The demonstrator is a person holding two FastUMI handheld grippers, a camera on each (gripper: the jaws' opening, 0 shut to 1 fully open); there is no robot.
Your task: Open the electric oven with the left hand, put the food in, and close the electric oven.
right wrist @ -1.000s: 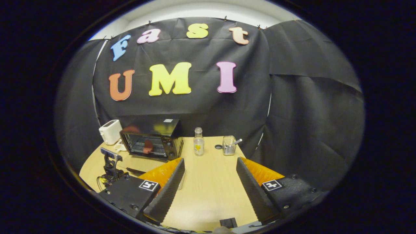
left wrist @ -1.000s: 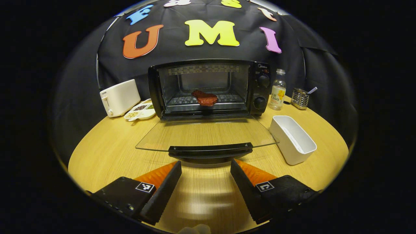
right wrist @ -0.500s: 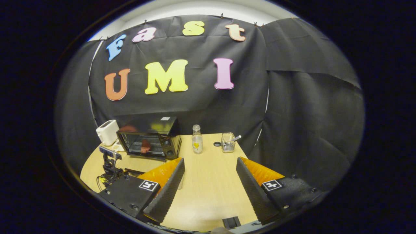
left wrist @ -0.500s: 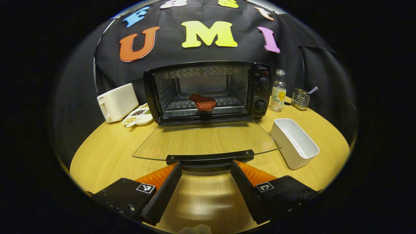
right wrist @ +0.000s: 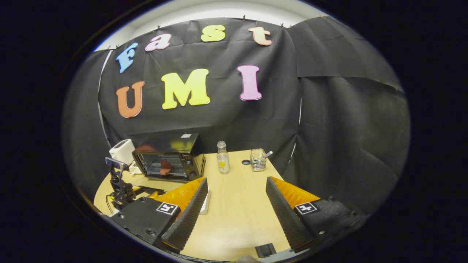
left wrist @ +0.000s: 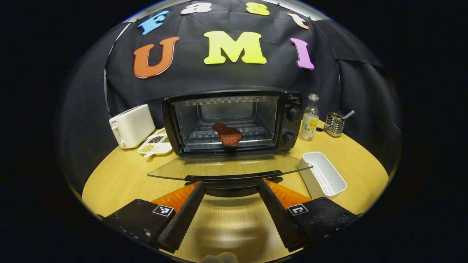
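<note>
left tool [left wrist: 231, 193] open, empty, at door handle [left wrist: 234, 178] | glass door [left wrist: 226, 166] stiff, fragile: lift by handle | food [left wrist: 228, 134] inside oven [left wrist: 234, 122] | right tool [right wrist: 236, 199] open, empty

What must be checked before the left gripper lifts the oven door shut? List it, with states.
1. Food on the rack inside the oven: ok.
2. Door open and lying flat: ok.
3. Left gripper open at the handle, one finger on each side of it: ok.
4. Fingers touching the handle: cannot tell.
5. White tub beside the door's right edge, clear of its upward swing: ok.
6. Right gripper open, back from the oven: ok.
</note>
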